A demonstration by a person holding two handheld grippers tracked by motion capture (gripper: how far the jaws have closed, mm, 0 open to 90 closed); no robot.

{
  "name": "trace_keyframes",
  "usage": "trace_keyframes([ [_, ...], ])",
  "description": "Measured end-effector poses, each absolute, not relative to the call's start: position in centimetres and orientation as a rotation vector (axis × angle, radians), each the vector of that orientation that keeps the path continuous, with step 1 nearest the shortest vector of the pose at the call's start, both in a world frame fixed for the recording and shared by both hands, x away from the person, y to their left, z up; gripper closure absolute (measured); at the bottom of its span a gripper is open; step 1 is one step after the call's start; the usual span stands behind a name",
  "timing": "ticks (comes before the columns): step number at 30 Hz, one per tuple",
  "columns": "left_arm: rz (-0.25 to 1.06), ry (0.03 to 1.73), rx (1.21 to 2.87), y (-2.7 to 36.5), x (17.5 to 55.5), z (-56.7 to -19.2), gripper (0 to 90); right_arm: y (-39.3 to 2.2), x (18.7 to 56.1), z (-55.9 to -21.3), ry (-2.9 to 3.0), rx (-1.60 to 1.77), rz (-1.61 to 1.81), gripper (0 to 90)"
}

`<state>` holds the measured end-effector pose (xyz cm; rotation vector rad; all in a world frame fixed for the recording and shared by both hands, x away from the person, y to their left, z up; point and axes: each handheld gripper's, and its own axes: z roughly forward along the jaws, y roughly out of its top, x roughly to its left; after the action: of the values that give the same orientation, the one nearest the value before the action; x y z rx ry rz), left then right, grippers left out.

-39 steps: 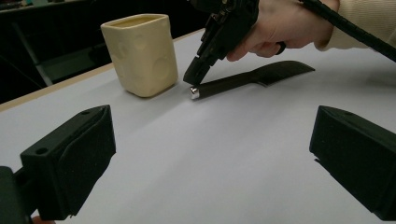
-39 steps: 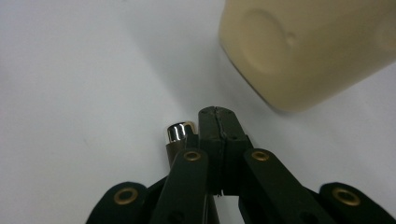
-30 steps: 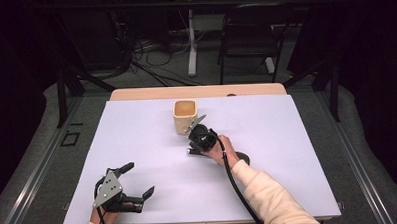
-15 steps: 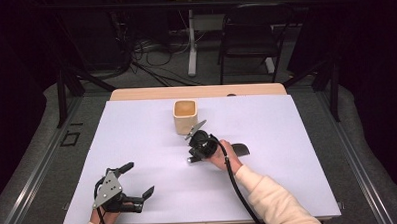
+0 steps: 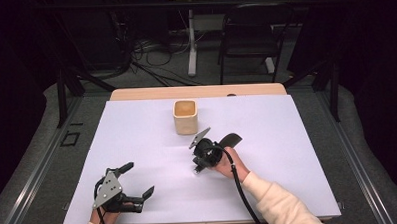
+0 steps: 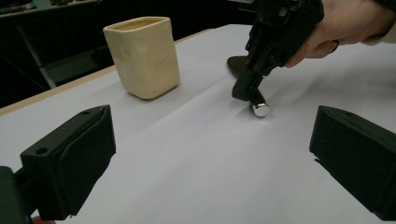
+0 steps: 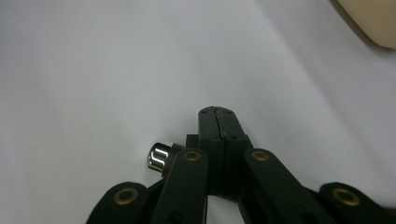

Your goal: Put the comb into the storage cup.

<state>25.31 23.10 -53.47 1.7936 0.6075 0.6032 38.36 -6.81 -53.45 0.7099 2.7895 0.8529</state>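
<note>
High view: one white tabletop (image 5: 137, 144) is carrying one cream cup (image 5: 185, 117), one dark utensil with a chrome handle end (image 5: 231, 140) and two claws, each in one hand.
Cup count: one cream cup is standing upright near the middle of the far edge, open mouth facing up, apart from both claws.
Utensil count: one dark utensil is lying just toward the near edge from the cup, close to the tabletop's middle; its dark flat end is sticking out toward the right edge past the right claw, and its shiny round end is lying under the claw's tip.
Right claw: the right claw (image 5: 198, 167) is sitting near the tabletop's middle, tip pointing down at the surface, jaws pressed fully together; the chrome end is sitting beside its linkage, and I cannot tell whether the utensil is pinched.
Left claw: the left claw (image 5: 138, 181) is resting near the near-left corner with jaws standing wide apart, nothing between them.
Left gripper view: two black jaws are framing one cup (image 6: 144, 56) at the far left and the right claw (image 6: 244, 91) tipping down onto the chrome end (image 6: 260, 108), which is touching the white surface.
Right gripper view: two closed jaw tips (image 7: 216, 122) are meeting over bare white tabletop, one chrome end (image 7: 159, 156) is showing just left of them, and one cup corner (image 7: 373, 18) is showing at the top right.
Hands: two, one on each claw, both coming from the near edge.
</note>
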Motion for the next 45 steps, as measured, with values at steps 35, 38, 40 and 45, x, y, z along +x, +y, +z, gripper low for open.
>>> trace_keyframes([
  [35,0.609,0.607,1.789,23.1,25.2,-53.4,0.3,-12.9,35.9,-53.5,2.791,0.836,0.752,90.0],
  [38,0.608,0.609,1.787,23.1,25.2,-53.4,0.3,-13.2,36.0,-53.4,2.786,0.838,0.744,90.0],
  [40,0.608,0.605,1.789,23.2,25.2,-53.4,0.3,-13.6,36.0,-53.3,2.778,0.861,0.726,90.0],
  [45,0.61,0.606,1.788,23.2,25.2,-53.4,0.3,-14.3,36.1,-53.1,2.761,0.881,0.707,90.0],
])
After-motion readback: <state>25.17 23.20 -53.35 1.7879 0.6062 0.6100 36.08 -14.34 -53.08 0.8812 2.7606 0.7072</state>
